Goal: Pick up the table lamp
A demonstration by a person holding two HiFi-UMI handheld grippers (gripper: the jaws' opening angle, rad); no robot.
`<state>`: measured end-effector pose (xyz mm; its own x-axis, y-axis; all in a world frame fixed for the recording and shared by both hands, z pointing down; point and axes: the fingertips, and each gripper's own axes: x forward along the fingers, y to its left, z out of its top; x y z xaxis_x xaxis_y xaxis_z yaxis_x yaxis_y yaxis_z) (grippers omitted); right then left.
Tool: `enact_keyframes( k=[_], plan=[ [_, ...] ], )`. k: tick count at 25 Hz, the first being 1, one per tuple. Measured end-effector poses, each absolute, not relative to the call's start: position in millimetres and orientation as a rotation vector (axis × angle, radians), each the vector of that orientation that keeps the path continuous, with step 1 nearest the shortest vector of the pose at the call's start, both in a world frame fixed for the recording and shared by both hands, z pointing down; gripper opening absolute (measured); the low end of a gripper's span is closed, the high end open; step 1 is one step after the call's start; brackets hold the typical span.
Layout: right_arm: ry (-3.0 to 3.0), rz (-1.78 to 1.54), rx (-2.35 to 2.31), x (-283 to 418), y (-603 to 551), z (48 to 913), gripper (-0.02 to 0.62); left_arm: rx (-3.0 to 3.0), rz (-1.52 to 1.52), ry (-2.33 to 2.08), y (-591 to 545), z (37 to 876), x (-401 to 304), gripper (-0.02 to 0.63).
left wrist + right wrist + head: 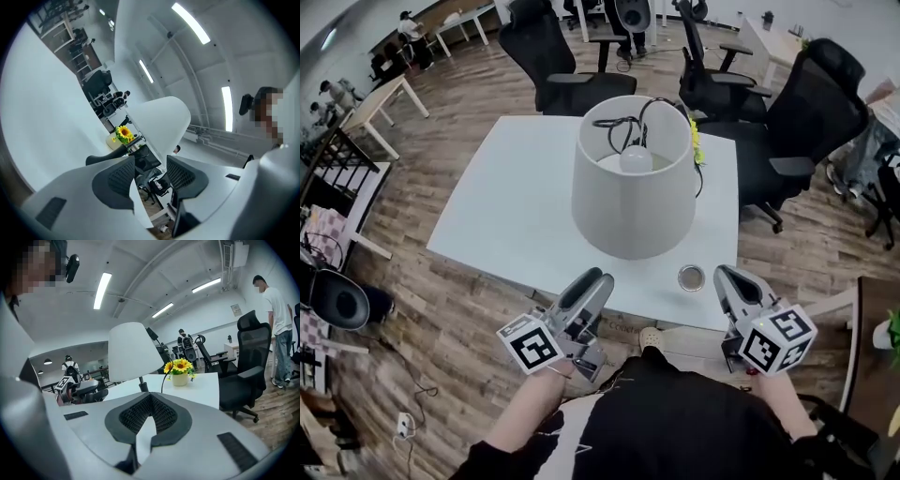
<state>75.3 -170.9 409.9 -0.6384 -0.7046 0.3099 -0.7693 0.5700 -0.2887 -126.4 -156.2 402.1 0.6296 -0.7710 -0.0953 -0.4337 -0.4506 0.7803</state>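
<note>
While the table lamp (633, 192) is stood upright near the middle of the white table (511, 211), both tools are held at its near edge, clear of the shade. The left gripper (596, 278) is seen spread and empty, and the right gripper (721, 274) is pressed together on nothing.

White table (511, 220) on wood floor (450, 309). Upright near its middle, the table lamp (633, 202). Just behind, a pot of sunflowers (179, 376). Near the front edge, apart from the lamp, a small round metal piece (691, 277).
</note>
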Motion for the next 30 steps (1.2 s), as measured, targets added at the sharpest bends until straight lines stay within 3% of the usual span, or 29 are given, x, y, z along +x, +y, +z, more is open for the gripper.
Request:
enact_keyframes(
  k=[17,20,30],
  plan=[
    [-2.622,0.618,1.268,85.1,-199.9,413.0,0.014,2.122,-0.767,-0.817,-187.9,369.3,-107.8,0.213],
    [-2.627,0.619,1.277,87.8,-200.2,413.5,0.014,2.105,-0.795,-0.853,-190.6,368.7,-109.5,0.164],
    [-2.652,0.591,1.304,90.8,-207.4,405.5,0.014,2.024,-0.896,-0.849,-203.6,362.1,-112.9,0.132]
  ],
)
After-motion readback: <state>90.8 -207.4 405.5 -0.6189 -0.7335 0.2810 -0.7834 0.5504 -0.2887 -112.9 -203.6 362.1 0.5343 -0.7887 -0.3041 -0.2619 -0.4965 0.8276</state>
